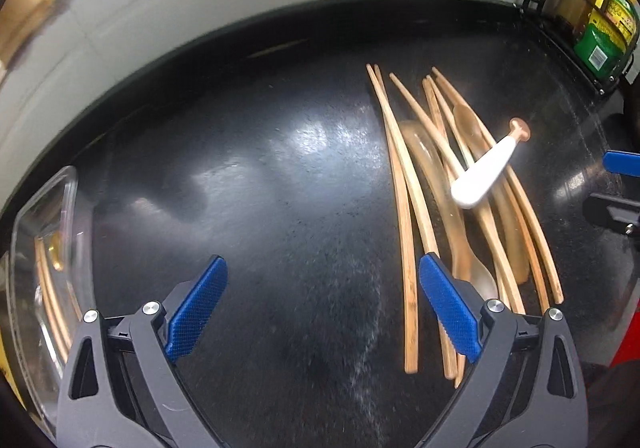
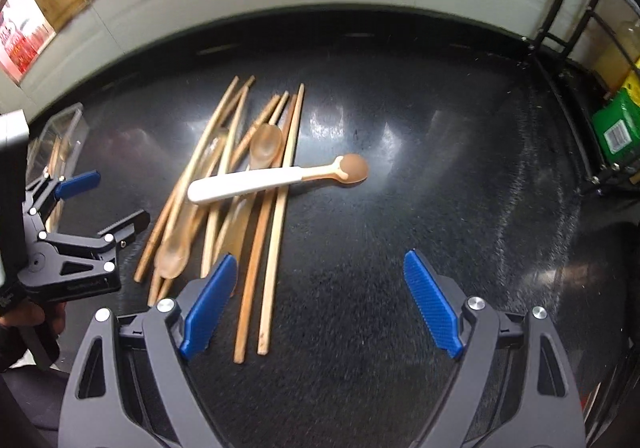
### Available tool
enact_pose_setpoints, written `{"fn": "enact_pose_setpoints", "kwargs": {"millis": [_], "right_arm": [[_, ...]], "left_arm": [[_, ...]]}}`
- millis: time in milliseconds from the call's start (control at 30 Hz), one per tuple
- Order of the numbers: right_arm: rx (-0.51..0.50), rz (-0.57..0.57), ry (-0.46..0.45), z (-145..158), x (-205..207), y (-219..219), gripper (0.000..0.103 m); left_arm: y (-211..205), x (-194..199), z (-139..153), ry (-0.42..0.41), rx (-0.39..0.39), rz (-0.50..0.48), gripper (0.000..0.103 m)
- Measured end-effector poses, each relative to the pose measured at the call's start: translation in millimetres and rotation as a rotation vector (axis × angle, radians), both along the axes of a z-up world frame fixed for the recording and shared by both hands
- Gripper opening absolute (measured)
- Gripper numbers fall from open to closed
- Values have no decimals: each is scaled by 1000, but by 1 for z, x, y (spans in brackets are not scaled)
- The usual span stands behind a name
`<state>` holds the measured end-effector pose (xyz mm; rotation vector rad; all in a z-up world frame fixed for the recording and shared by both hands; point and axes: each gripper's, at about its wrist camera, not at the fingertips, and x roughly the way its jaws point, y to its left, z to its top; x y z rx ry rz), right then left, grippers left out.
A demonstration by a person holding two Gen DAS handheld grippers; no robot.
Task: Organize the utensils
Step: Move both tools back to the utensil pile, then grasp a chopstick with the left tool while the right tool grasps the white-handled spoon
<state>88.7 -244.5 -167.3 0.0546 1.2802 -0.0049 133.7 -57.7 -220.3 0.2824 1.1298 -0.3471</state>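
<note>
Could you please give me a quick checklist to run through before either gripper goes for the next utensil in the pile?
1. Left gripper open and holding nothing: ok.
2. Right gripper open and holding nothing: ok.
3. White-handled spoon on top of the pile, nothing covering it: ok.
4. Chopsticks separated for single picks: not ok, they cross and overlap with the translucent spoons.
5. Glass container within view on the counter: ok; it already holds some chopsticks.
6. Room left in the container: cannot tell.
</note>
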Motion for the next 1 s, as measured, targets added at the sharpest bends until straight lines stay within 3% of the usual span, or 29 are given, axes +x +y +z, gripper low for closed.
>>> {"fn": "enact_pose_setpoints", "kwargs": {"millis": [167,467,667,700,800,1000], "right_arm": [[-7,9,32,-19,11,0,83],[-53,49,38,-43,29,6,82],[-53,68,3,-47,32,11,71],[-53,71,-2,-47,32,12,65],[-39,56,18,-46,33,13,59],[222,-158,71,-33,44,-25,59]], "left_arm": [[-5,12,-18,47,-24,-12,94],[-17,35,-25,-33,-52,-24,95],[-29,44,-23,-64,-59,-37,95],[-32,43,-22,-65,-61,-41,95],[-34,37,-20,-71,-65,-55,89],[-36,36,-20,-79,-68,-68,87]]}}
